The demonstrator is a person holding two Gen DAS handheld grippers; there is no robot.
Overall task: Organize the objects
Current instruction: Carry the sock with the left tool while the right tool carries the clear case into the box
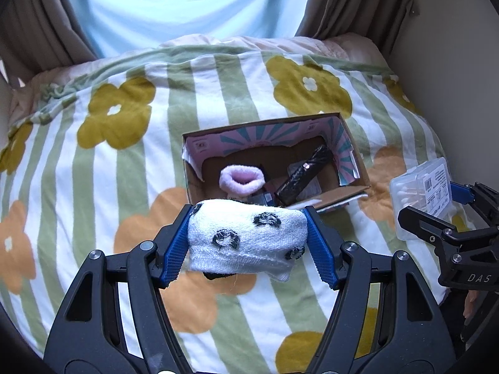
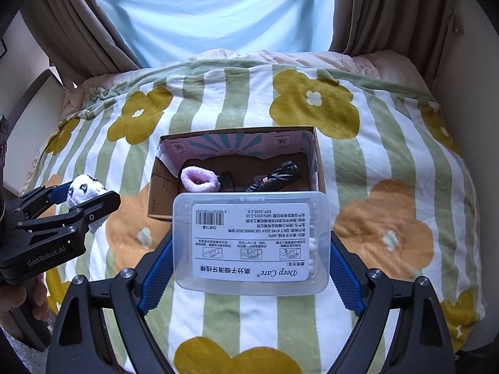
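An open cardboard box [image 1: 355, 168] [image 2: 318, 162] lies on the bed. Inside it are a pink fuzzy sock [image 1: 241, 180] [image 2: 199, 180] and a black folded umbrella [image 1: 304, 171] [image 2: 274, 177]. My left gripper [image 1: 248, 240] [image 2: 84, 198] is shut on a white sock with black spots [image 1: 246, 240] [image 2: 82, 191], held just in front of the box's near left corner. My right gripper [image 2: 251, 261] [image 1: 436, 205] is shut on a clear plastic floss-pick box with a white label [image 2: 251, 243] [image 1: 421, 193], held over the box's near edge.
A striped blanket with yellow and orange flowers [image 1: 109, 187] [image 2: 389, 187] covers the bed. Brown curtains [image 1: 40, 18] [image 2: 389, 9] and a pale blue sheer hang behind it. Part of a hand [image 2: 18, 299] holds the left gripper. A wall [image 1: 452, 31] runs along the right.
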